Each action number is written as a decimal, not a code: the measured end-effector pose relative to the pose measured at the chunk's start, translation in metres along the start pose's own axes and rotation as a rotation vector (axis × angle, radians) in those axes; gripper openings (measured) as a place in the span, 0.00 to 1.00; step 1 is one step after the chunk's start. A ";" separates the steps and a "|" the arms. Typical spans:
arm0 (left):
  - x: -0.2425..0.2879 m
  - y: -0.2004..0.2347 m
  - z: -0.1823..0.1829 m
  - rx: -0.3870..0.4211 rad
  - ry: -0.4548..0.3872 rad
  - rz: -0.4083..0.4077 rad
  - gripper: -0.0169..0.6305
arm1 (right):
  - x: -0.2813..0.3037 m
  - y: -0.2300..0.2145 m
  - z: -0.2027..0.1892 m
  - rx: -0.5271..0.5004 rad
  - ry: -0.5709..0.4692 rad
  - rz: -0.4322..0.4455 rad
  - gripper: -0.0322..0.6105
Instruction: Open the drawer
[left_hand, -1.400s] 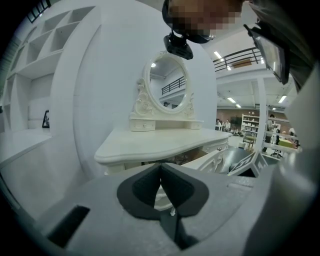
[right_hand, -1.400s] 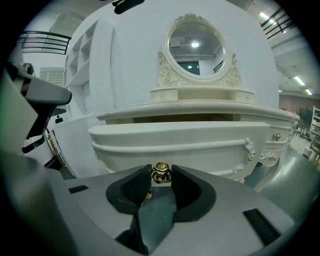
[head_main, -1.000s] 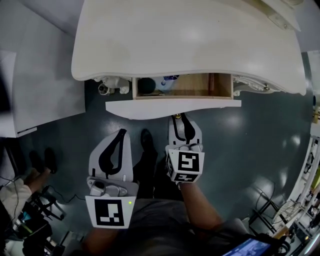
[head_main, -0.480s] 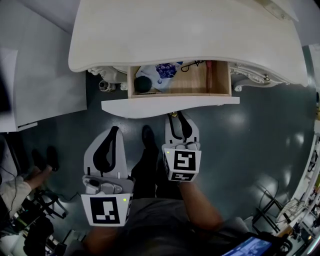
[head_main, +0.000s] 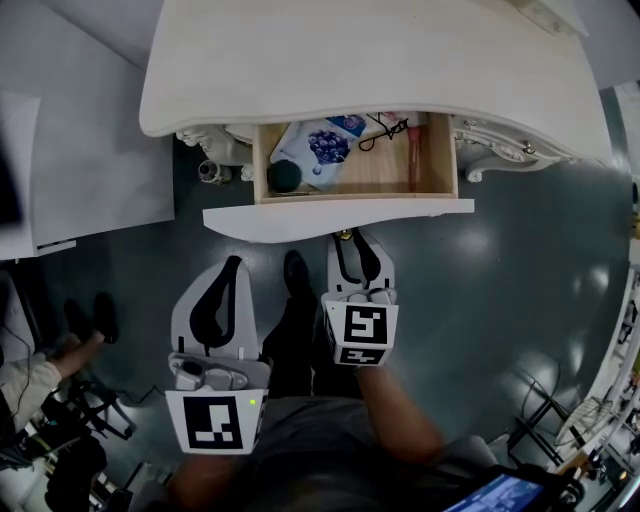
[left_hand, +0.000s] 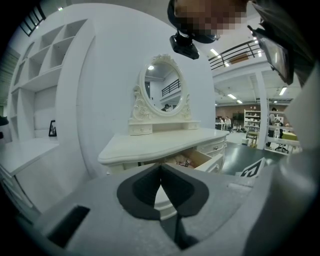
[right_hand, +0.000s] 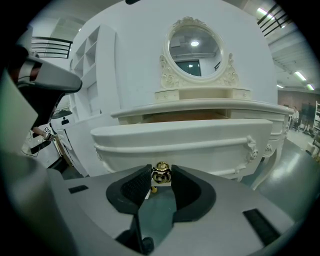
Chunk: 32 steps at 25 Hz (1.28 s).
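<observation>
While my right claw (right_hand: 161, 176) clamps knob (right_hand: 160, 170), drawer (head_main: 338, 216) stands well out from table (head_main: 350, 70), contents (head_main: 322, 148) showing; likely little pull left. Left claw (left_hand: 160, 172) closed, empty.

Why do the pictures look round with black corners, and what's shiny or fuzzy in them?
Head view: the wide lens bends everything, it's dim, and the floor shows pale glare spots. Left gripper view: black corners from the round lens; the mosaic patch on top was added afterwards. Right gripper view: black corners too, a lamp glints in the mirror, and the gold drawer knob looks sharp.
</observation>
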<state>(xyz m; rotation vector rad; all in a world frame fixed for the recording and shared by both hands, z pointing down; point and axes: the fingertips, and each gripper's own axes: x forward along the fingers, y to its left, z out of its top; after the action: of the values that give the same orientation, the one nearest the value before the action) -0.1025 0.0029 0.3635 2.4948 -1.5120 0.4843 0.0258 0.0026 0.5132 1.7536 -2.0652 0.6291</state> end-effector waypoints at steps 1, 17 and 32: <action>-0.004 -0.002 -0.002 0.003 -0.002 0.000 0.05 | -0.003 0.001 -0.002 0.000 -0.002 0.001 0.25; -0.033 -0.018 -0.016 0.008 -0.020 -0.001 0.05 | -0.025 0.008 -0.027 0.000 -0.011 0.000 0.25; -0.033 -0.019 -0.009 0.009 -0.017 -0.005 0.05 | -0.027 0.008 -0.025 -0.001 0.000 0.000 0.25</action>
<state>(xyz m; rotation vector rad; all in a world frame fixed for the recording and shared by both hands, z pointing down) -0.1016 0.0414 0.3603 2.5149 -1.5123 0.4709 0.0224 0.0400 0.5189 1.7533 -2.0655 0.6281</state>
